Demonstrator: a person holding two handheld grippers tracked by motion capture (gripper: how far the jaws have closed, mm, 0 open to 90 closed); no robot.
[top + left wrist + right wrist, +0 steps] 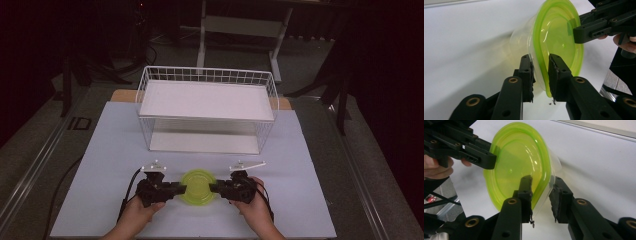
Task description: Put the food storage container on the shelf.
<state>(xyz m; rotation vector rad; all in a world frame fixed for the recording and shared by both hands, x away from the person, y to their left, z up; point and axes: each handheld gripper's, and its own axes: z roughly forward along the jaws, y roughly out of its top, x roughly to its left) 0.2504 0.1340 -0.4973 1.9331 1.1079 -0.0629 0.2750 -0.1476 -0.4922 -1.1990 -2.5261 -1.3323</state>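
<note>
1. The clear container with the lime-green lid sits near the table's front edge, between both grippers.
2. Left gripper pinches its rim, lid edge between the pads.
3. Right gripper straddles the opposite rim, narrow, one jaw not clearly touching; probably a two-sided hold for a level lift.
4. White wire basket stands behind, likely the destination.

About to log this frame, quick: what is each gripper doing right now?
Left gripper: shut on the green-lidded container, at its rim.
Right gripper: jaws astride the opposite rim, still open.
</note>
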